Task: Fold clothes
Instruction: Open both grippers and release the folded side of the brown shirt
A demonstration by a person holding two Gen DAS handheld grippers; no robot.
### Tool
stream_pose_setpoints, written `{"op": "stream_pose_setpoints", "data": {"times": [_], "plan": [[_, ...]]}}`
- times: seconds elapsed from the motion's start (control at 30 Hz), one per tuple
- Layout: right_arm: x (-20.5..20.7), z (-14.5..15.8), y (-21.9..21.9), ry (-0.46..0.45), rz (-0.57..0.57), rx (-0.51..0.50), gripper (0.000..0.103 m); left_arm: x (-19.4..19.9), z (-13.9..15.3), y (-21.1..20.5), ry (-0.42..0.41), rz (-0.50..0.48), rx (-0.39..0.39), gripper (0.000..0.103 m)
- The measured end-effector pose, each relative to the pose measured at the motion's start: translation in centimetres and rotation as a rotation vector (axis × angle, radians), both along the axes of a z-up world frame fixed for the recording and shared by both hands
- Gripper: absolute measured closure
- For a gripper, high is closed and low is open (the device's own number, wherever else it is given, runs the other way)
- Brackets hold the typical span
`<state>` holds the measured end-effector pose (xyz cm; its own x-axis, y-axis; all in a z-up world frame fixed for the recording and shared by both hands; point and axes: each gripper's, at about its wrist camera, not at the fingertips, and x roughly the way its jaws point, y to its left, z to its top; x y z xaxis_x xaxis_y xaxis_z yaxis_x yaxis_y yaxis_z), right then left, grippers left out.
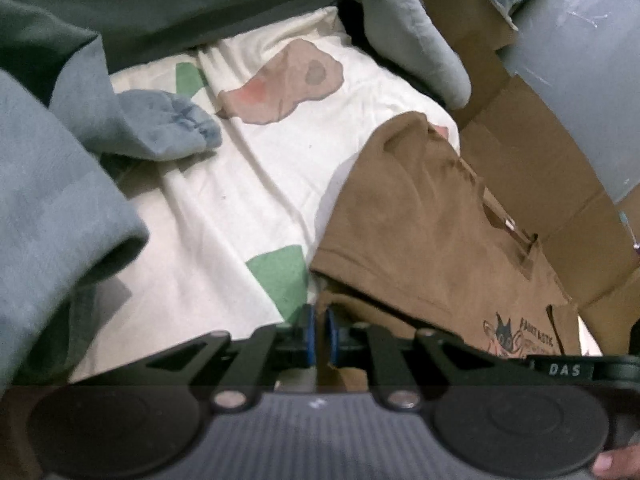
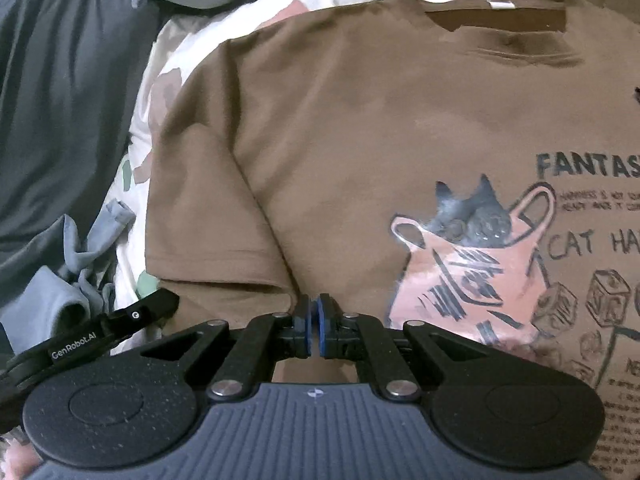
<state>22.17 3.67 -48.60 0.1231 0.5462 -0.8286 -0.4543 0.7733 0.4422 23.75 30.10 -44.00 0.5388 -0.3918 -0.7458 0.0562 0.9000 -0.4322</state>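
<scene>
A brown T-shirt [image 1: 420, 220] with a cat print [image 2: 460, 248] lies spread over a white bedsheet [image 1: 240, 200] and a cardboard flap. My left gripper [image 1: 321, 332] is shut, its blue pads pinching the shirt's edge by the sleeve hem. The left gripper's black body [image 2: 120, 320] also shows at the sleeve in the right wrist view. The right gripper [image 2: 317, 322] is shut on the brown T-shirt [image 2: 360, 120] just below the sleeve seam, pads almost touching. The fabric held between the pads is hidden.
The sheet carries green and pink patches. Grey-blue garments [image 1: 60, 200] are heaped at the left, and dark grey cloth [image 2: 52, 120] lies beyond. Flattened cardboard [image 1: 540, 160] lies at the right under the shirt. A fingertip [image 1: 612, 460] shows at the bottom right corner.
</scene>
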Motion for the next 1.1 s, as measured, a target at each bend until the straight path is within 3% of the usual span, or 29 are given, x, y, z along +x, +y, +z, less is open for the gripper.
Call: {"op": "stream_pose_setpoints", "data": {"times": [0.2,0.27,0.33,0.5,0.67,0.8,1.0,1.07,1.1], "plan": [[0.9,2.5,-0.8,0.01,0.006,0.002,0.096,-0.3,2.5,0.2,0.02,0.002,0.049,0.089],[1.3,3.6,-1.0,0.001,0.013,0.004,0.073,-0.3,3.6,0.3,0.016,0.005,0.059,0.077],[1.7,4.6,-1.2,-0.012,0.026,0.007,0.058,-0.1,4.6,0.1,0.005,0.015,0.079,0.053],[3.6,6.7,-1.5,0.012,0.055,0.02,0.057,1.8,6.9,-0.7,-0.013,0.02,0.101,0.04],[4.6,7.6,-2.5,-0.016,0.07,0.024,0.047,3.9,8.3,-2.2,-0.03,0.021,0.088,0.034],[5.4,8.3,-3.3,-0.042,0.082,0.028,0.044,5.1,8.7,-2.8,-0.028,0.039,0.074,0.027],[6.0,8.8,-4.1,-0.081,0.093,0.045,0.044,6.4,8.5,-3.6,-0.023,0.011,0.091,0.027],[6.0,8.7,-4.2,-0.095,0.094,0.055,0.044,6.6,8.2,-3.6,-0.018,0.001,0.075,0.036],[6.0,8.6,-4.3,-0.101,0.094,0.061,0.044,6.7,8.1,-3.5,-0.01,-0.004,0.059,0.055]]}}
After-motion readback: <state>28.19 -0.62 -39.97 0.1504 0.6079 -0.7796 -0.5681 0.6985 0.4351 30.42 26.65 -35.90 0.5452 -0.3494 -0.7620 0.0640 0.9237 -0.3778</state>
